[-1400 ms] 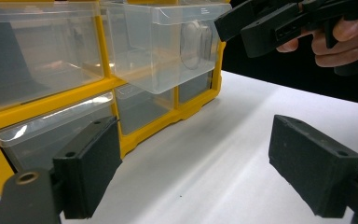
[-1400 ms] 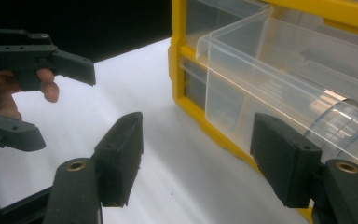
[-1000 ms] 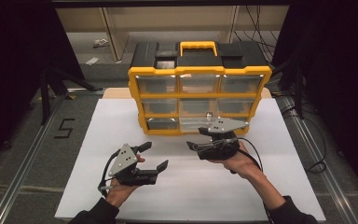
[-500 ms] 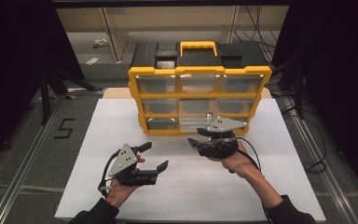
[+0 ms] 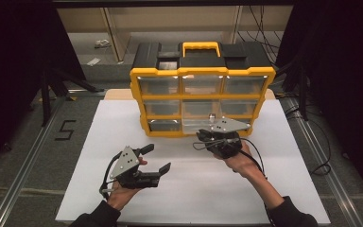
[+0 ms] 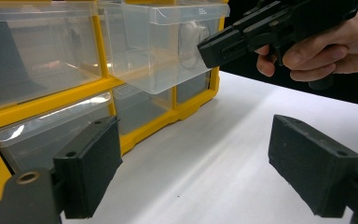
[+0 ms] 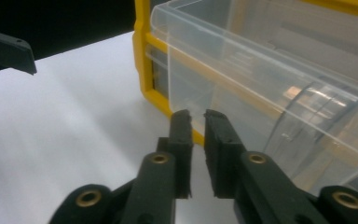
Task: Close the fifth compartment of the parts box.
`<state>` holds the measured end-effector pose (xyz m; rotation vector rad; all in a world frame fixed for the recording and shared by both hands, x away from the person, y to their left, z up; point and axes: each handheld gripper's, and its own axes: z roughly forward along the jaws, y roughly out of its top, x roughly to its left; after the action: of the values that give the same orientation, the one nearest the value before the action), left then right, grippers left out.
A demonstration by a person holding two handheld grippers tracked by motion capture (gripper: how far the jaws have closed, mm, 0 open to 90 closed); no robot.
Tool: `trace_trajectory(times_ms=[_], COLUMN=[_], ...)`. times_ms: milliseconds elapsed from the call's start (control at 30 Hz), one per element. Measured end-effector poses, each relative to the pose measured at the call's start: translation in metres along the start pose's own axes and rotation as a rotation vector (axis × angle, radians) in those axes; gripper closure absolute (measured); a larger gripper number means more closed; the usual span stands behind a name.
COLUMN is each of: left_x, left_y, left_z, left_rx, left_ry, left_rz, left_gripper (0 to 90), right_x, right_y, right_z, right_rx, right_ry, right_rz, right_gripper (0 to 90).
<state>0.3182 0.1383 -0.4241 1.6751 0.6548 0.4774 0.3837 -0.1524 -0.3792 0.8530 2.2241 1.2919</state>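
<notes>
Jaws of right gripper (image 7: 196,116) nearly closed beside pulled-out clear drawer (image 7: 261,93).

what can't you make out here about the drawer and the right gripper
- Whether the right gripper touches the pulled-out clear drawer: in the right gripper view its nearly shut jaws, just closing, hold nothing visible; in the high view the hand covers them.
- What the drawer holds: glare and see-through walls blur it in the left gripper view.
- The drawer's right end: cut off by the right gripper view's edge.
- The left gripper stands open, off the organizer.
</notes>
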Motion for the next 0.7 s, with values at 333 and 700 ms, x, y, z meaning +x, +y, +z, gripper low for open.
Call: trace_trajectory(times_ms=[333, 700], left_x=[0.000, 0.000], left_y=[0.000, 0.000], left_z=[0.000, 0.001], left_rx=[0.001, 0.002], left_ry=[0.001, 0.002], left_rz=[0.002, 0.002], left_gripper=[16.8, 16.8], right_x=[-0.009, -0.010], right_y=[0.002, 0.004], right_z=[0.000, 0.004], right_rx=[-0.019, -0.029], right_ry=[-0.038, -0.059], right_rz=[0.013, 0.004], right_gripper=[90.0, 90.0])
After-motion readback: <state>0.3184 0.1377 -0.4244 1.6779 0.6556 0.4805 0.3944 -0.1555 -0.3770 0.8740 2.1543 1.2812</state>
